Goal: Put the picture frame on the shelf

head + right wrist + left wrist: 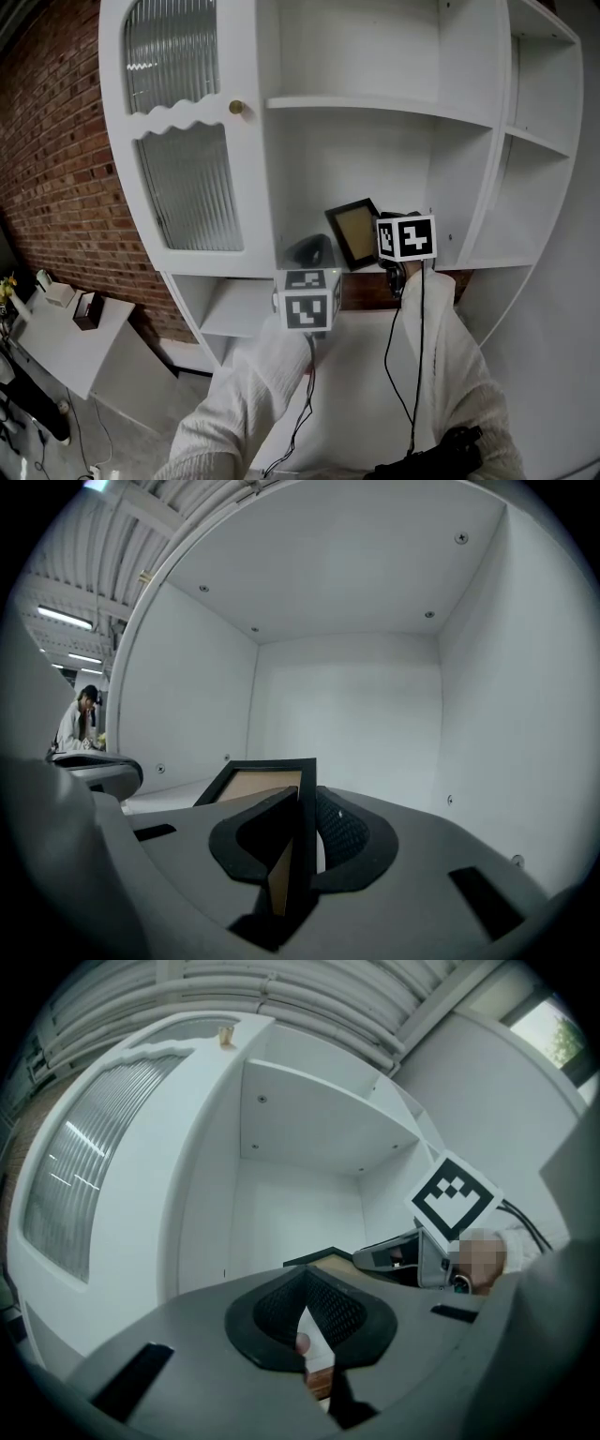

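A black picture frame (354, 232) with a tan back leans tilted inside the middle compartment of the white shelf unit (375, 105). My right gripper (381, 249) is shut on the frame's right edge. In the right gripper view the frame (267, 785) stands edge-on between the jaws of that gripper (295, 855), above the compartment floor (169, 794). My left gripper (309, 251) hovers just left of and below the frame, shut and holding nothing. The left gripper view shows its closed jaws (314, 1354), the frame's top edge (323, 1258) and the right gripper (412, 1255) beyond.
A ribbed-glass cabinet door (187, 187) with a brass knob (236, 107) closes the unit's left side. A brick wall (56, 187) lies further left, and a white table (66, 342) with a small box (87, 309) below it. Narrow side shelves (539, 141) are on the right.
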Demonstrator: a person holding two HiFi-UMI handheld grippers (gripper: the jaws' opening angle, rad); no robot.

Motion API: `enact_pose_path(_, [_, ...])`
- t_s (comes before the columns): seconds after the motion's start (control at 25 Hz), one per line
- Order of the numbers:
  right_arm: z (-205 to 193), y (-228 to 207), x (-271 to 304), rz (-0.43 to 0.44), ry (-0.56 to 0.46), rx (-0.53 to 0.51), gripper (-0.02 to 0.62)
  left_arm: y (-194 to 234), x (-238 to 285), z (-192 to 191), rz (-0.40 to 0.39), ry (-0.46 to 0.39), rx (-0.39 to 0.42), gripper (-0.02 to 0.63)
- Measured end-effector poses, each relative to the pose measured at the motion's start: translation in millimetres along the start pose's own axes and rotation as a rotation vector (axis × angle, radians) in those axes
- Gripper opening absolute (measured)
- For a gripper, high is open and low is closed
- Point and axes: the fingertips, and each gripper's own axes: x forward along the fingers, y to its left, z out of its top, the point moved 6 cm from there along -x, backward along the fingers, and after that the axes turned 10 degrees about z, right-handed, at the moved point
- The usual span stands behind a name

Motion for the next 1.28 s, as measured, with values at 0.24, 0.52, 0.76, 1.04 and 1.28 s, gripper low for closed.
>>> enact_pose_path(0.24, [-4.7, -1.2, 4.2, 0.018, 0.003, 0.005, 0.072, 1.7, 0.6, -8.8, 0.012, 0.019, 0.000, 0.000])
enact_pose_path(0.52, [3.1, -6.2, -9.8, -0.018, -0.089, 0.029, 0.072, 1.8, -5.7, -13.6, 0.014, 0.029, 0.006, -0.001])
enact_pose_path(0.76, [17.5, 0.9, -33.1, -0.030, -0.139, 0.025, 0.071, 0.5, -11.8, -11.4, 0.001, 0.023, 0.004, 0.000])
enact_pose_path(1.04, [17.5, 20.5, -67.8, -0.050, -0.160, 0.011, 0.071, -4.5, -30.6, -7.2, -0.040, -0.001, -0.010, 0.000])
enact_pose_path(1.28, [0.7, 51.2, -107.7, -0.050, -0.216, 0.038, 0.069, -2.6, -61.5, -17.1, -0.075, -0.022, -0.037, 0.000])
